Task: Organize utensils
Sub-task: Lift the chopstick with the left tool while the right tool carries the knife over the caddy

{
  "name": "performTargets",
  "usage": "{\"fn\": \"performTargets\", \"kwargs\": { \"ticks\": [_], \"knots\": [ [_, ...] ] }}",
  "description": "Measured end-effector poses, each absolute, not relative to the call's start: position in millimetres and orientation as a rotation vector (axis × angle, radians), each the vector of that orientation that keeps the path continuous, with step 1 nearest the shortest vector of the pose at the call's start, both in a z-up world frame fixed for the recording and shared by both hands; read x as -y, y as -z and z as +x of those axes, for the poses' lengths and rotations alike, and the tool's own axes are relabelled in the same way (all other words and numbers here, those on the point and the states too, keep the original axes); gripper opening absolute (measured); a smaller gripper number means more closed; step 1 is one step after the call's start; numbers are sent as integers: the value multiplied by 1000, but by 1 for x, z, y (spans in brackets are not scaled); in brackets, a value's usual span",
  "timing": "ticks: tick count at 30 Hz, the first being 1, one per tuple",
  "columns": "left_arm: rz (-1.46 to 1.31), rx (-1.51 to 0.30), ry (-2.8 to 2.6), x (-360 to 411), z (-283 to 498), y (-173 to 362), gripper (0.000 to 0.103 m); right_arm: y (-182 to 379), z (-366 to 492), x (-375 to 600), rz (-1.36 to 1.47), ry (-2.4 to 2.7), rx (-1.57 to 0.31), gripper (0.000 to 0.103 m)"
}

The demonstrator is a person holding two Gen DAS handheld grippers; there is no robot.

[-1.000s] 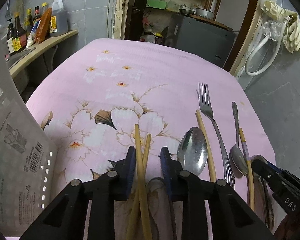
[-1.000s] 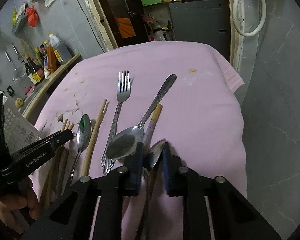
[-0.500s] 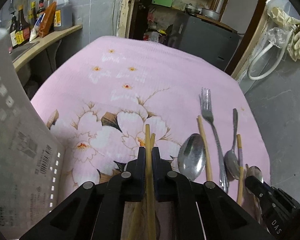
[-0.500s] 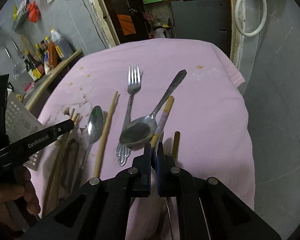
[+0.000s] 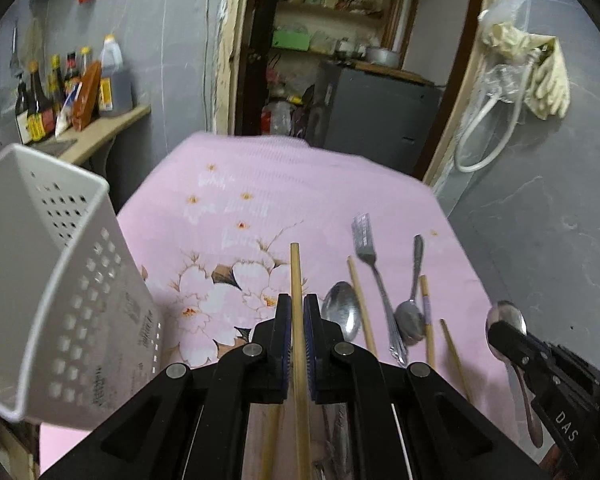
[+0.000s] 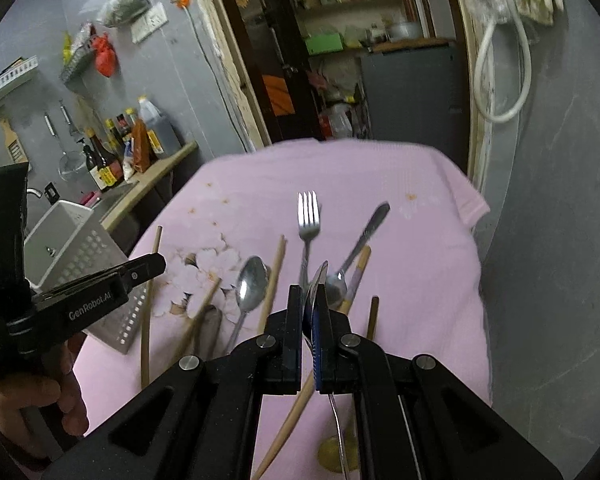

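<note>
My left gripper is shut on a wooden chopstick, held clear of the pink floral cloth; the right wrist view shows this gripper and the chopstick at the left. My right gripper is shut on a metal spoon, bowl up and edge-on, also seen as the spoon in that gripper. A white perforated utensil holder stands at the left. On the cloth lie a fork, two spoons and several chopsticks.
A shelf with sauce bottles runs along the left wall behind the holder. The cloth's right edge drops to a grey floor. A person's hand holds the left tool. A doorway with shelves is behind the table.
Both grippers closed, the left on a chopstick and the right on a spoon, then rose off the cloth with them. The holder's top now shows in the left wrist view.
</note>
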State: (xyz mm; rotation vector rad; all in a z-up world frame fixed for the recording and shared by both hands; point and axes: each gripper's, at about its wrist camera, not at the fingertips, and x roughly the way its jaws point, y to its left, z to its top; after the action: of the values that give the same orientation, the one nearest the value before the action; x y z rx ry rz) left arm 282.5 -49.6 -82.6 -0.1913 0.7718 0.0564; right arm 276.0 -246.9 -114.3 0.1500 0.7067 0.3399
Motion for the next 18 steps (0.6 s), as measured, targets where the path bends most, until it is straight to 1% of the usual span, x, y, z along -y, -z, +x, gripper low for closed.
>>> {"fn": "performTargets", "kwargs": {
  "ticks": [14,18],
  "knots": [
    [-178,-623,15,53,235,33,6,56,236,244,149,-404,-542,4],
    [-207,-580,34,44,227,11,6,28,230,240,168,-463,-469,4]
  ]
}}
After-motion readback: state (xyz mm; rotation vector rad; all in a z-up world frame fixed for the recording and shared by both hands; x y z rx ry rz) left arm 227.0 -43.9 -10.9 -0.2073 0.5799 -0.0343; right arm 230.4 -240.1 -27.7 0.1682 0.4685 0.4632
